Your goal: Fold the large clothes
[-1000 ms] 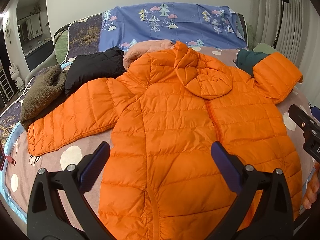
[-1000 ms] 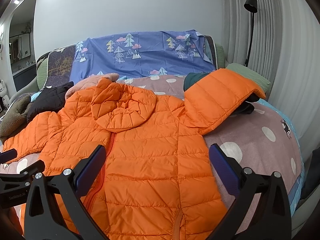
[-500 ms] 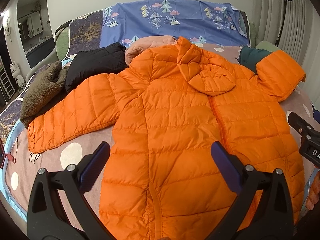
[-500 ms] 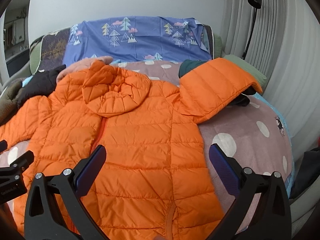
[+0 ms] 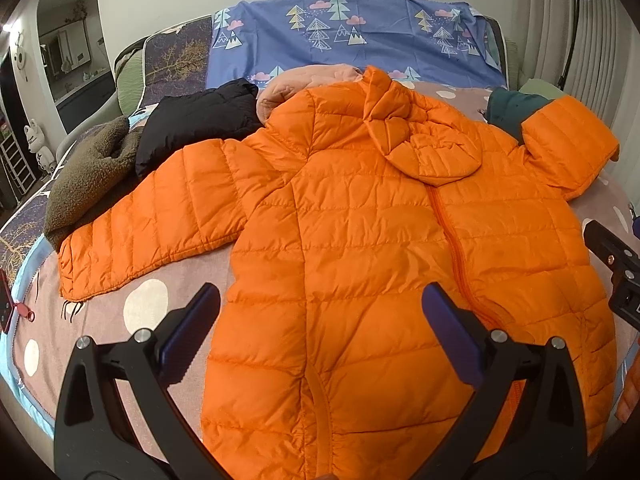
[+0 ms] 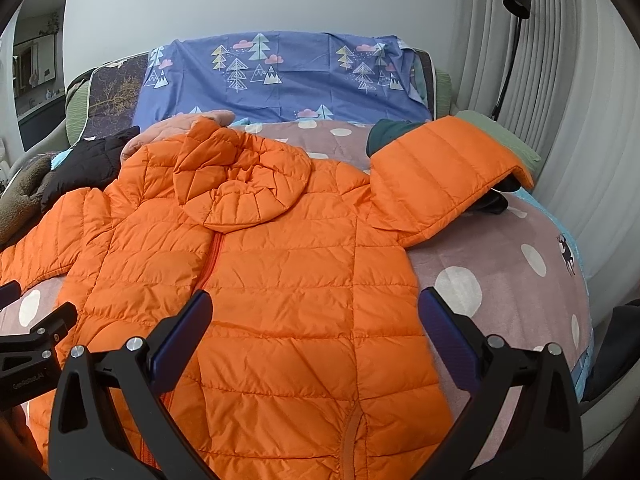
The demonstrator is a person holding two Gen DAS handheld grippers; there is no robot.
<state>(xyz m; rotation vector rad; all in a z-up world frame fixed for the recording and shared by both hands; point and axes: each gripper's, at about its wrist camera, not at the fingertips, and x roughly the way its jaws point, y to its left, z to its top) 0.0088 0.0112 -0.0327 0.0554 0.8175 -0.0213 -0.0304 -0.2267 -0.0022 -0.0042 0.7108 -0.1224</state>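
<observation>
- Jacket [image 5: 360,240]: orange, flat on the bed [image 6: 500,280], front up, hood folded onto its chest.
- Left gripper [image 5: 320,316]: jaws wide, empty, above the jacket's hem.
- Right gripper [image 6: 314,316]: jaws wide, empty, above the jacket.

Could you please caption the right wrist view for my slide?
Open right gripper above an orange jacket spread on a dotted blanket.

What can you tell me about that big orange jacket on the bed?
The orange jacket is a quilted, shiny puffer lying front up, zipped, on a dotted blanket. Its hood is flopped forward over the chest. One sleeve stretches flat sideways; the other sleeve rests raised on dark clothes. Neither gripper touches it.
</observation>
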